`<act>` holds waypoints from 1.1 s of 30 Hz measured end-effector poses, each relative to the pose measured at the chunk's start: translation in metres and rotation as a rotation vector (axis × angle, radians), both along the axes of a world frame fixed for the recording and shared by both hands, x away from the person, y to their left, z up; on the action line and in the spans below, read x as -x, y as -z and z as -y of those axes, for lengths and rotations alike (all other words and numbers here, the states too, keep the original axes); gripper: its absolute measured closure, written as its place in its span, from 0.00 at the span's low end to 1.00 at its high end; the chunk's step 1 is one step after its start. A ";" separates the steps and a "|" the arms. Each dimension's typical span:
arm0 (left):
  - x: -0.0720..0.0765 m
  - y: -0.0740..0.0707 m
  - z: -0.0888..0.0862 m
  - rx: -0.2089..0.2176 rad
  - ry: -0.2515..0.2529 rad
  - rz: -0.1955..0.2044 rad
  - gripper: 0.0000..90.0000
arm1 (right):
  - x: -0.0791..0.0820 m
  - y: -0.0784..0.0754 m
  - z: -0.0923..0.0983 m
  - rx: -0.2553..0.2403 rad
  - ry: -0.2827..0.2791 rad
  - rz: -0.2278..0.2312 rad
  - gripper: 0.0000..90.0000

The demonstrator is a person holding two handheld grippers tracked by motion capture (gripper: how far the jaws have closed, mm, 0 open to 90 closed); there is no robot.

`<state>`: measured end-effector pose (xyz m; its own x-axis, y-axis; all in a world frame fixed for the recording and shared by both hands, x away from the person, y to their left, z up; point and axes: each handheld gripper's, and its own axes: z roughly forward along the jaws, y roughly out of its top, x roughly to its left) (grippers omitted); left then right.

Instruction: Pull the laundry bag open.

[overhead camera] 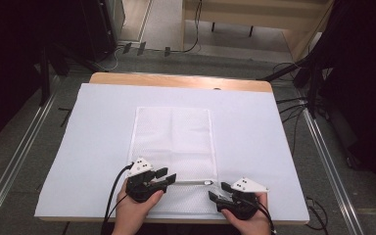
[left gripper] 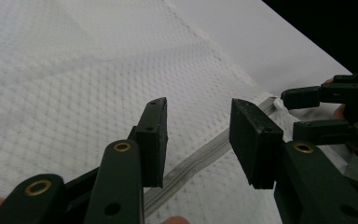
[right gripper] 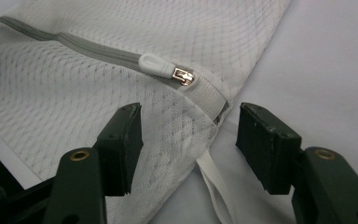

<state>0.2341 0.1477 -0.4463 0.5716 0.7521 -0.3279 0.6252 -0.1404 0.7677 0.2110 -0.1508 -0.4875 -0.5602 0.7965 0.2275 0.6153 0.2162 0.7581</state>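
A white mesh bag [overhead camera: 174,147] lies flat at the centre of the table [overhead camera: 254,127], its zipper [right gripper: 98,50] closed, pull at the lower right. The left gripper [overhead camera: 164,177] and right gripper [overhead camera: 220,192] flank it, jaws apart, grasping nothing; any unzipping looks not yet begun.

White diamond-mesh laundry bag [overhead camera: 174,147] with grey zipper tape [right gripper: 84,45] and white pull tab [right gripper: 156,64]. Black gripper jaws. Pale lavender-white mat [overhead camera: 103,127] over tan wooden desk [overhead camera: 176,80].
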 end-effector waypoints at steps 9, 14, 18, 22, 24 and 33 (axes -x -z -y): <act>-0.001 -0.002 0.020 0.019 0.055 -0.001 0.63 | 0.013 0.002 -0.021 0.148 0.097 0.100 0.66; -0.001 -0.002 0.035 0.017 0.104 -0.002 0.62 | 0.012 0.001 -0.021 0.137 0.097 0.097 0.92; -0.001 0.001 0.042 0.022 0.136 -0.023 0.62 | 0.009 0.000 -0.018 0.105 0.087 0.084 0.98; 0.000 0.004 0.047 0.024 0.160 -0.041 0.63 | 0.012 -0.004 -0.020 0.090 0.069 0.131 0.98; 0.001 0.005 0.051 0.033 0.181 -0.050 0.64 | 0.016 -0.009 -0.023 0.090 0.052 0.183 0.98; 0.005 0.005 0.057 0.064 0.213 -0.055 0.70 | 0.020 -0.011 -0.029 0.109 0.019 0.233 0.98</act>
